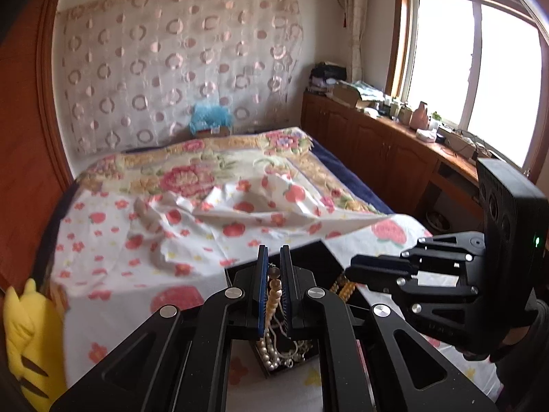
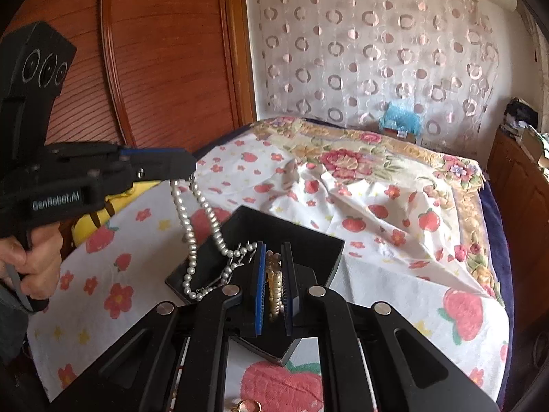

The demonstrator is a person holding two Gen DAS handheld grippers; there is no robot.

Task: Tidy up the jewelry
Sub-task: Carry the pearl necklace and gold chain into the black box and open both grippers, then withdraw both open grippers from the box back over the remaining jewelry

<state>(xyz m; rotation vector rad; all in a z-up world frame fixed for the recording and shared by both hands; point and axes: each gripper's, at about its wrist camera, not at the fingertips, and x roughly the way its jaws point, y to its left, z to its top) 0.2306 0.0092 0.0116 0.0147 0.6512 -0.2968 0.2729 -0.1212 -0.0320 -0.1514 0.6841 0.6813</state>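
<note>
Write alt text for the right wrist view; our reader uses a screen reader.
Right gripper shut on a gold bead strand above a black box on a strawberry-print bed; left gripper dangles a pearl necklace.

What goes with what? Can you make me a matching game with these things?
Things:
1. pearl necklace
2. jewelry box
3. plush toy
4. golden bead strand

Matches:
a. yellow
b. hanging from the left tool
c. black
d. pinched in the right tool

Pairs: 1-b, 2-c, 3-a, 4-d
</note>
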